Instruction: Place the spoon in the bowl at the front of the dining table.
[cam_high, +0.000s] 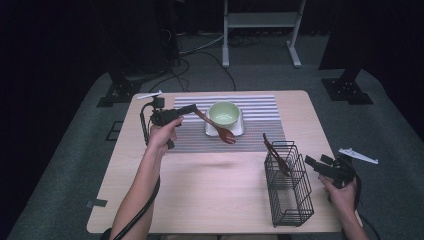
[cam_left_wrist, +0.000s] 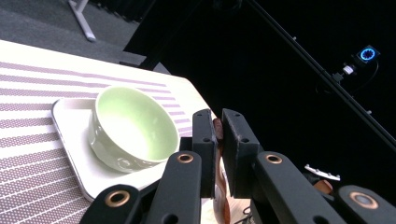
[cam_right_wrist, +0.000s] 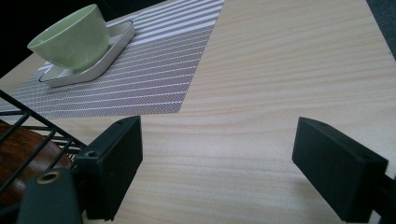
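Left gripper (cam_high: 187, 111): jaws clamped narrow on the handle of a wooden spork (cam_high: 216, 127). In the left gripper view we see the brown handle (cam_left_wrist: 218, 140) pinched between the two pads. Spork is off the table, slanting down from the jaws to its head, which hangs in front of the bowl (cam_high: 223, 113), over the near edge of the tray (cam_high: 239, 129). Touching the tray or not: we can't tell.

Bowl is pale green, sits on the white tray, tray sits on the striped mat (cam_high: 260, 107) along the table's far edge. In the left gripper view we see the bowl (cam_left_wrist: 133, 128) just left of the jaws, upright.

Right gripper (cam_high: 316, 164): jaws wide, nothing between them. In the right gripper view we see only bare wood (cam_right_wrist: 261, 116) of the table between the two pads. It's held just off the table's right edge, near the front right corner, pointing at the rack.

Wire rack (cam_high: 289, 187) stands on the table (cam_high: 210, 195) near the front right corner, just beside the right gripper. A second wooden utensil (cam_high: 276, 152) stands in it, leaning, handle poking out toward the mat. Rack wire and brown wood show at the left edge of the right gripper view (cam_right_wrist: 23, 144).

Grippers are well apart, left by the mat's left end, right at the rack.
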